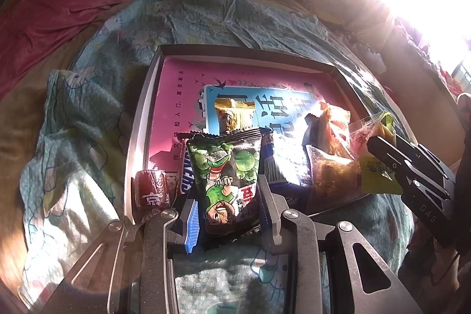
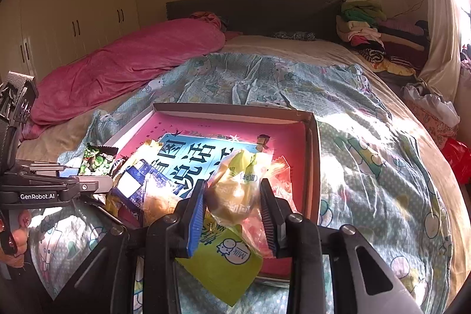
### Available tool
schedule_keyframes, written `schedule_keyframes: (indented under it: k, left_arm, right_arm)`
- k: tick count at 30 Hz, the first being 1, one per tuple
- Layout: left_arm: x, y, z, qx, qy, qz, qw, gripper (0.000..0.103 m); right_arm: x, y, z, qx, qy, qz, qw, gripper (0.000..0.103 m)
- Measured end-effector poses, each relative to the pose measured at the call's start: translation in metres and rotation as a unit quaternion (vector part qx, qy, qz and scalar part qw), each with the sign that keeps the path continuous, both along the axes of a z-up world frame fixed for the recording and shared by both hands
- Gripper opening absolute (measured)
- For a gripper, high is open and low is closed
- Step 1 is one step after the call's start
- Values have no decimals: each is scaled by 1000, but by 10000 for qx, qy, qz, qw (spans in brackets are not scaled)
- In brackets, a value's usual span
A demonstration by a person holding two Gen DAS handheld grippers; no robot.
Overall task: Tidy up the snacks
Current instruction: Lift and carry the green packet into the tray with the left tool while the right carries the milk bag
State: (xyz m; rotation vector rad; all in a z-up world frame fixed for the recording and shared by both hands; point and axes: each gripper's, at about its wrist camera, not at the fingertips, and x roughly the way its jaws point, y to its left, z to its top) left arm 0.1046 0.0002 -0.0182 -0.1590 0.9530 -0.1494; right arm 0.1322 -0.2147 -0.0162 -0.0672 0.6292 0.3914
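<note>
Left wrist view: left gripper (image 1: 229,211) jaws pinch the green pea packet (image 1: 226,178), light and crinkly, over the tray (image 1: 141,119). Right gripper (image 2: 232,214) jaws clamp a soft yellow bun bag (image 2: 235,193); grip edges gently.

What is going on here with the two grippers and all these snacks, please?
A person is sorting snacks into a shallow cardboard box on a bed. The left gripper has its jaws closed on a green pea snack packet, held at the box's near edge. The right gripper grips a yellow-wrapped pastry over the box's near right corner. Several other packets already lie along the box's near side.
</note>
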Motion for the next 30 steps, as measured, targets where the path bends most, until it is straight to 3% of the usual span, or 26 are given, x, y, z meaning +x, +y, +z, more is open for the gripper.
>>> schedule_keyframes:
  k: [8,30]
  left_arm:
    - [0,0,0,0,2,-2,10000,35]
    - [-1,1,-1,-14,31,15,10000,35]
  right_arm:
    - [6,-13,-7,-24,110,-324,9994,36]
    - [-3,-13,-9,91,59,-230,9997,38]
